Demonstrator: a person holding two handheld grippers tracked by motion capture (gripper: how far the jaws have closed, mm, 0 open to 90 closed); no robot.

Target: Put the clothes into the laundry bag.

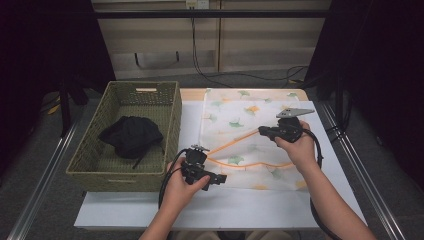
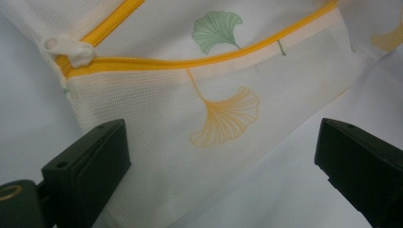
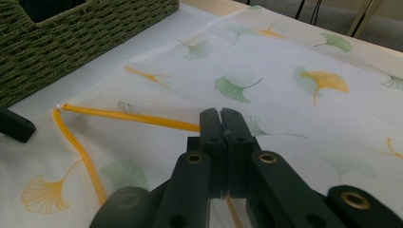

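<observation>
Overhead, mesh bag lies flat on bench, right of basket. Left gripper view: jaws spread wide over bag corner near zipper pull. Right gripper view: jaws pressed together, pinching bag's upper zipper edge.

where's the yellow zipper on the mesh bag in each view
High view: the yellow zipper runs across the mesh bag at centre, between the two hand-held grippers.
Left gripper view: along the top, from the white pull at upper left out to the upper right.
Right gripper view: left of centre, forking from a corner at the left edge toward the closed jaws.
Shared landmark: the orange leaf print beside the zipper's corner.
</observation>
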